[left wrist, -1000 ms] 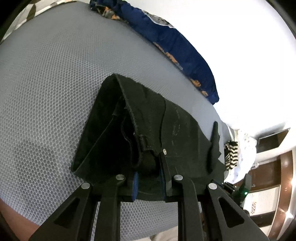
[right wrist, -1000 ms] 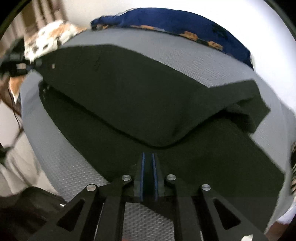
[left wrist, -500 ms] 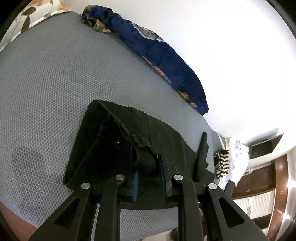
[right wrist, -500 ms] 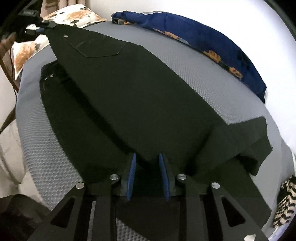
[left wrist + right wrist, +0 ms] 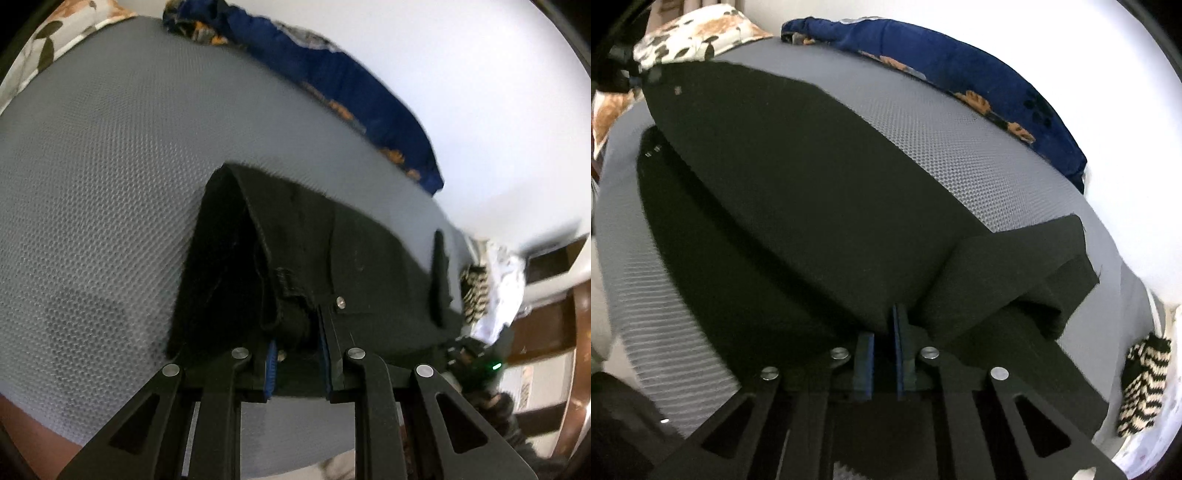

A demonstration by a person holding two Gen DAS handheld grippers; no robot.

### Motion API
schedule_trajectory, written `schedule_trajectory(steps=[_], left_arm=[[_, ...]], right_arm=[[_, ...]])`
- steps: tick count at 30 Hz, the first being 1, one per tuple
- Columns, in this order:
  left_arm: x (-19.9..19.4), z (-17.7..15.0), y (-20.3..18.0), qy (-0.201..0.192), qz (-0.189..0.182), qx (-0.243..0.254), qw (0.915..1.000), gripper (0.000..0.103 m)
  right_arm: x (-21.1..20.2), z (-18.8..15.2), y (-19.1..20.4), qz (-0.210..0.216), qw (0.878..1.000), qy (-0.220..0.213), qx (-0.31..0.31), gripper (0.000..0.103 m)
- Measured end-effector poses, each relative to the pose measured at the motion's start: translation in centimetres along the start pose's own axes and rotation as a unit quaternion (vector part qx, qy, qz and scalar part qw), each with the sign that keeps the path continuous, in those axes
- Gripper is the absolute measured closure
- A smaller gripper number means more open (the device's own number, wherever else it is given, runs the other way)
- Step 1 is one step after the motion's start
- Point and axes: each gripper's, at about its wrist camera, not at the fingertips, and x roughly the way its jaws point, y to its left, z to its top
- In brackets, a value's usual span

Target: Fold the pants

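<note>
Black pants [image 5: 798, 206] lie on a grey mesh mattress [image 5: 942, 147], with one leg lifted and stretched over the other. My left gripper [image 5: 297, 347] is shut on the waistband end of the pants [image 5: 295, 266], holding it raised above the mattress [image 5: 92, 184]. My right gripper [image 5: 883, 332] is shut on a fold of the pants near the leg end; a hem flap [image 5: 1049, 273] droops to its right. In the right wrist view the left gripper [image 5: 635, 79] shows at the far left corner, gripping the waistband.
A dark blue patterned blanket [image 5: 979, 81] lies along the wall side of the mattress, also in the left wrist view [image 5: 332, 88]. A floral pillow [image 5: 690, 37] sits at the far left. A striped cloth [image 5: 1141, 387] and white cloth lie at the right edge.
The right gripper's jaws, open half a second ago, have closed on the pants fold. The left gripper still holds the waistband and has shifted slightly. The upper leg stays stretched between them.
</note>
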Motion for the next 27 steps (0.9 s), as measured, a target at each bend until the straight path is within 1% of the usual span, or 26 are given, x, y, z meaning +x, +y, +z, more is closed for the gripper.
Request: schedule_trajectory(steps=[2, 5, 7, 9, 14, 18, 20, 22, 23, 24, 26, 27], left_arm=[[0.7, -0.7, 0.2, 0.018, 0.018, 0.015, 0.9996, 0.083], [2.1, -1.8, 0.7, 0.052, 0.045, 0.043, 0.9967, 0.083], [2.9, -2.2, 1.1, 0.068, 0.051, 0.049, 0.9952, 0.083], [3.3, -2.5, 1.4, 0.074, 0.053, 0.054, 0.9944, 0.083], [3.7, -2.6, 1.0, 0.067, 0.058, 0.079, 0.993, 0.083], [3.9, -2.6, 0.6, 0.057, 0.071, 0.101, 0.9907, 0.082], [4.4, -3.0, 0.0, 0.052, 0.085, 0.113, 0.9886, 0.079], [4.8, -3.7, -1.3, 0.04, 0.103, 0.138, 0.9843, 0.078], [4.7, -4.0, -1.7, 0.036, 0.113, 0.146, 0.9822, 0.074], [4.6, -4.4, -2.4, 0.032, 0.125, 0.153, 0.9798, 0.073], [4.2, -5.2, -3.4, 0.026, 0.148, 0.168, 0.9743, 0.064], [4.1, -5.2, -3.6, 0.026, 0.155, 0.172, 0.9725, 0.063]], right_arm=[[-1.0, -0.5, 0.3, 0.007, 1.0, 0.0, 0.001, 0.097], [-1.7, -1.4, 1.6, 0.015, 1.0, 0.009, 0.001, 0.097], [-1.7, -2.0, 2.5, 0.019, 1.0, 0.02, -0.002, 0.097], [-1.7, -2.5, 3.1, 0.02, 0.999, 0.026, -0.002, 0.097], [-1.8, -3.0, 4.0, 0.029, 0.999, 0.034, 0.007, 0.097], [-0.4, -3.5, 4.3, 0.042, 0.997, 0.049, 0.029, 0.096], [0.3, -3.4, 4.3, 0.044, 0.997, 0.048, 0.035, 0.096], [0.4, -3.3, 3.9, 0.052, 0.996, 0.049, 0.05, 0.095], [0.3, -3.2, 3.9, 0.053, 0.996, 0.048, 0.051, 0.095], [0.3, -3.1, 3.9, 0.053, 0.996, 0.047, 0.049, 0.094], [0.2, -2.9, 3.9, 0.048, 0.997, 0.047, 0.048, 0.094], [0.1, -2.9, 4.0, 0.047, 0.997, 0.047, 0.049, 0.093]])
